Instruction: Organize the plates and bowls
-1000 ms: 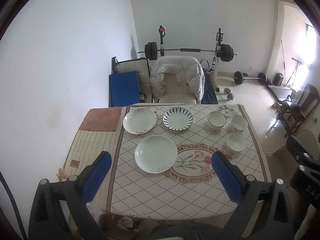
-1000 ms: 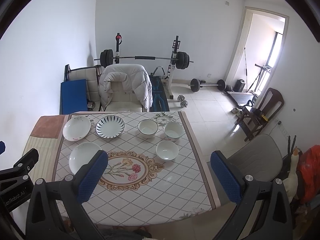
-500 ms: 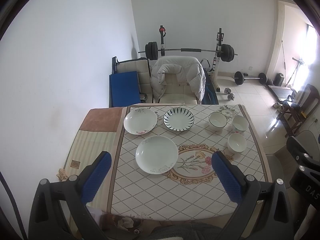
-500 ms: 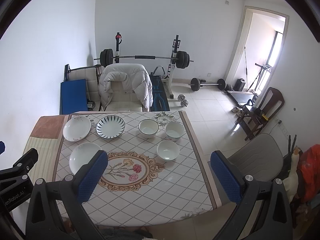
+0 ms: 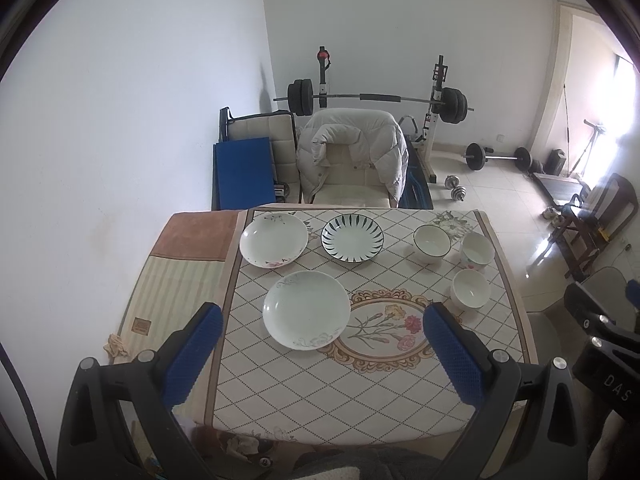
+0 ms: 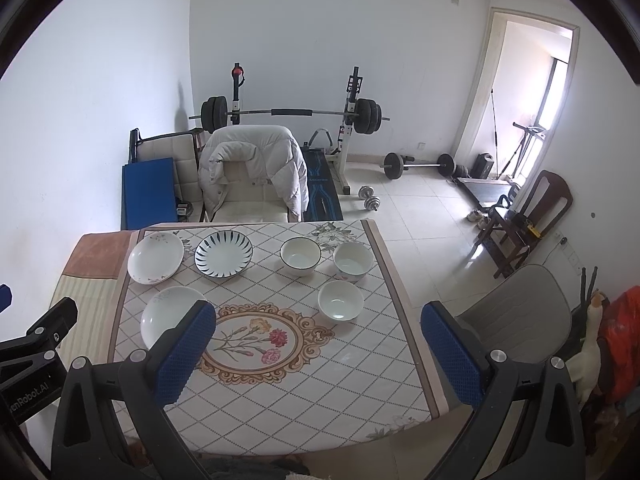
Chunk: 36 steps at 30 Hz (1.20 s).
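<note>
Three plates lie on the left half of the table: a white plate (image 5: 306,309) nearest me, a floral white plate (image 5: 273,239) at the far left, and a blue-striped plate (image 5: 352,237) beside it. Three bowls stand on the right: a dark-rimmed bowl (image 5: 431,241), a floral bowl (image 5: 477,249) and a plain white bowl (image 5: 470,294). They also show in the right wrist view: near plate (image 6: 168,314), striped plate (image 6: 223,253), white bowl (image 6: 340,300). My left gripper (image 5: 320,356) and right gripper (image 6: 316,354) hover high above the near table edge, both open and empty.
The table (image 5: 360,400) has a diamond-pattern floral cloth, with a striped mat (image 5: 172,280) on its left. A chair with a white jacket (image 5: 354,160) stands behind it. A weight bench with a barbell (image 5: 376,98) is at the back wall. A grey chair (image 6: 516,316) is at the right.
Both views have shifted slightly; the table sits a little lower in frame. Nothing on the table has moved and both grippers stay open.
</note>
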Tool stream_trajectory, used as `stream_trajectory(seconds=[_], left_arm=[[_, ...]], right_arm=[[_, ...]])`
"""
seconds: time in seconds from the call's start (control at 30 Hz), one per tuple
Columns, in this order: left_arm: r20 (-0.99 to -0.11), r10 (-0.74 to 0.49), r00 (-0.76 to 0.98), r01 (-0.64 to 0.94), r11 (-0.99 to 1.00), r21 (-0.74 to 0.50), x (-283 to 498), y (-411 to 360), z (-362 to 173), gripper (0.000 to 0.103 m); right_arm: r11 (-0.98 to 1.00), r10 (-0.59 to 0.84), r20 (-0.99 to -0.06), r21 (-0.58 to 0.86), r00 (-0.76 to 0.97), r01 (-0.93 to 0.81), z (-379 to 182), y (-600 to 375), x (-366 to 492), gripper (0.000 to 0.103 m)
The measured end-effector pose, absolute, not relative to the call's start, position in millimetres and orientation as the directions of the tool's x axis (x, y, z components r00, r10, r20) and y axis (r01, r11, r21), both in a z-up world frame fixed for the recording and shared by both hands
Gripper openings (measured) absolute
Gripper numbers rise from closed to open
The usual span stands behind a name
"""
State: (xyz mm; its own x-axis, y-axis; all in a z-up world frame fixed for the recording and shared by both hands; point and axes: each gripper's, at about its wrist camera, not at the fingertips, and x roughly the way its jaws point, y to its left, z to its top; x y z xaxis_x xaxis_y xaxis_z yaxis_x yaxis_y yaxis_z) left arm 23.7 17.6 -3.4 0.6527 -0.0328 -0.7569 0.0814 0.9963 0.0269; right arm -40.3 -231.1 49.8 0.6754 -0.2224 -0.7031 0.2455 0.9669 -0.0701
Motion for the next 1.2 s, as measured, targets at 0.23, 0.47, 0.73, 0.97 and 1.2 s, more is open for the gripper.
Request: stream_trajectory(seconds=[0.23,0.47,0.73,0.97,1.2], left_arm=[[-0.840,0.050,0.541,-0.005,0.998,0.056,88,42,-78,0.103],[-0.941,0.032,0.338,-0.085,0.996,0.003,143,86,-182,0.102],[-0.984,-0.131,0.121,-0.114,0.983,-0.145,220,133,-289,0.088],[-0.973,-0.229,-0.020,-0.089,0.970,-0.226,279,158,-365,0.059],[-0.957,-0.272,-0.104,-0.021,0.962,-0.271,305,155,-413,0.045]], right_arm=[[0.983,0.009,-0.798,0.118,0.602,0.142,-17,-251,14,0.103],[0.959,0.239,-0.907,0.277,0.347,0.064,-160,-246,109,0.103],[0.949,0.306,-0.935,0.314,0.181,0.013,-288,-185,209,0.103],[0.927,0.374,-0.926,0.374,0.049,0.000,-362,-130,282,0.101],[0.897,0.440,-0.897,0.438,-0.046,0.061,-417,-114,312,0.076]])
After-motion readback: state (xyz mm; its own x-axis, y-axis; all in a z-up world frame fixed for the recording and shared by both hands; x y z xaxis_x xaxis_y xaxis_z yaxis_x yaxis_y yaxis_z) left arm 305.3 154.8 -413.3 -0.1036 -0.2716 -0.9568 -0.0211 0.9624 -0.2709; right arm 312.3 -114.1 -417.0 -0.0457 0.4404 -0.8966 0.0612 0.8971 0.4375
